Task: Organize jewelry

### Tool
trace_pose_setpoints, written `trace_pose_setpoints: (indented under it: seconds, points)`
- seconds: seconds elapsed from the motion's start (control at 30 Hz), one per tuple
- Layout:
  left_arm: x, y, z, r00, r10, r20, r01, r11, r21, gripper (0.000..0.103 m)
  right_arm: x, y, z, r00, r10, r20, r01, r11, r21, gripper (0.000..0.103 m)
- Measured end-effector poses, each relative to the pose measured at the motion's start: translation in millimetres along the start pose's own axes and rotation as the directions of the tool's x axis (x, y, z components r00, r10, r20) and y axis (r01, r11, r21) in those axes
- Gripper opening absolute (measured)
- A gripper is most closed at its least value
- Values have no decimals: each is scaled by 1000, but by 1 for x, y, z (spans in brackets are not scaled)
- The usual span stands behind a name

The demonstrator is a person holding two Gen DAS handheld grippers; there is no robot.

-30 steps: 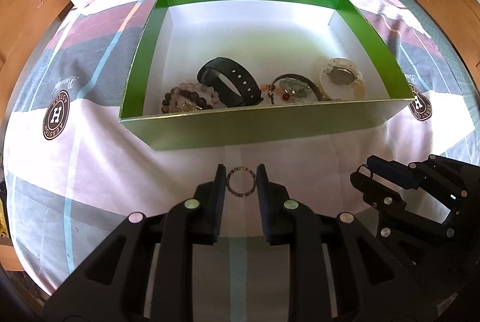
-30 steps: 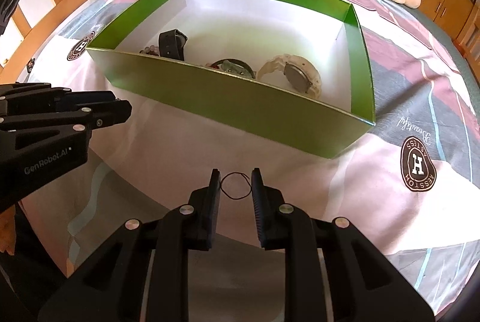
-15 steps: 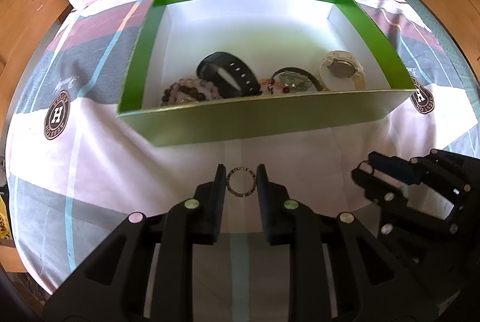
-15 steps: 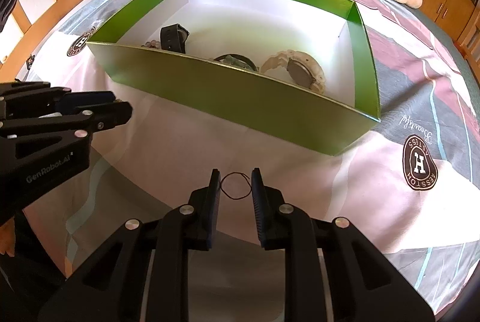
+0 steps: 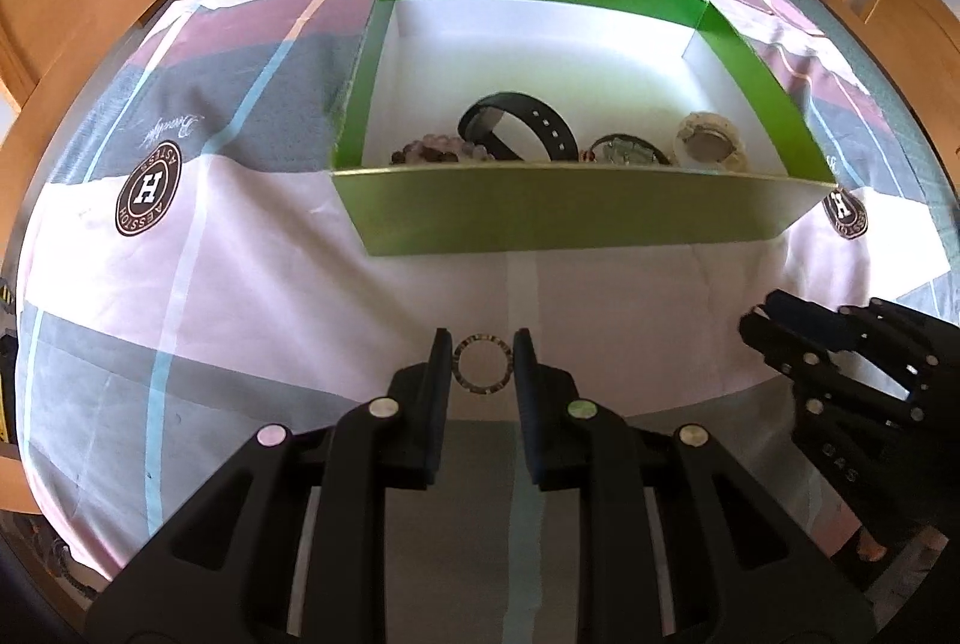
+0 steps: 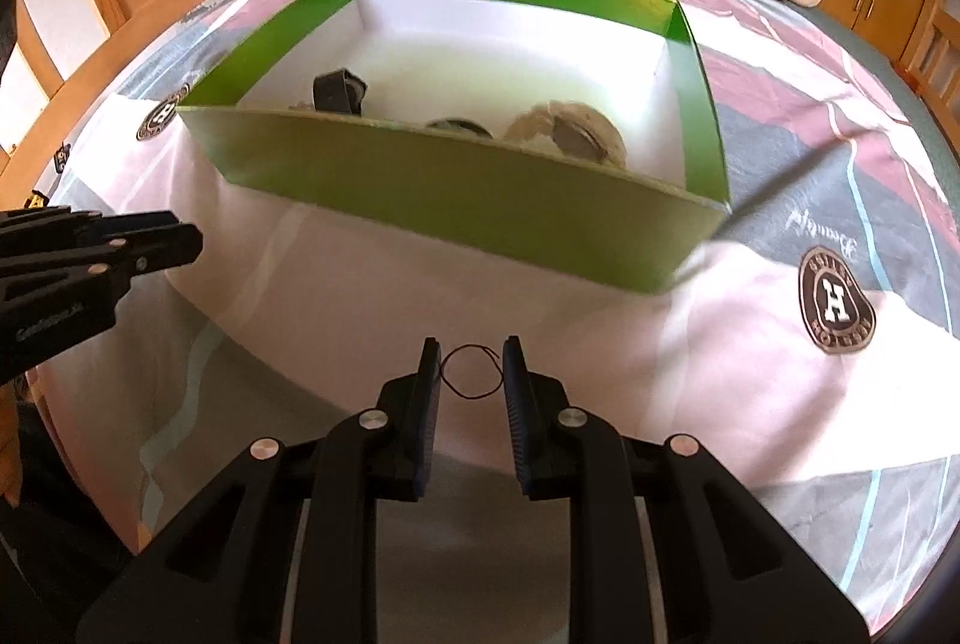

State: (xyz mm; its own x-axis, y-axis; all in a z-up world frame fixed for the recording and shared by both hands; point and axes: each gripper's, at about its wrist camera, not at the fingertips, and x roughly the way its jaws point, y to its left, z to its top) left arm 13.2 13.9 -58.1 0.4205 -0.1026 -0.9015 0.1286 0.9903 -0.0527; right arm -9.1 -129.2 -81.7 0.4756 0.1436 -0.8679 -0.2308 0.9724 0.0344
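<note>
We are holding two rings before a glossy green box (image 5: 570, 218).
Left hand-held gripper (image 5: 483, 365) is pinching a flat metal ring (image 5: 483, 365); right hand-held gripper (image 6: 471, 371) is pinching a thin wire loop (image 6: 471, 371).

hidden: beaded bracelet (image 5: 444, 151) mostly | by: box wall (image 5: 570, 218)

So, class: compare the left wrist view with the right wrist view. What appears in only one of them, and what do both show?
Only the left wrist view shows the left gripper shut on a flat dark bezel-like ring, plus a beaded bracelet in the box. Only the right wrist view shows the right gripper shut on a thin black wire loop. Both show the green cardboard box on the patterned bedsheet, holding a black strap watch and a cream round watch.
</note>
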Motion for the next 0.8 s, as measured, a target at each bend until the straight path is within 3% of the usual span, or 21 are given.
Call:
trace_pose_setpoints:
  seconds: [0.27,0.8]
  points:
    - [7,1,1,1000,12,-15,-12,1000,-5,21,8,12,17,1000,11,7,-11,1000,16,21]
    - [42,-12,-13,995,61,-84,-58,997,43,21,10,0,9,999,-40,-35,42,998,39,21]
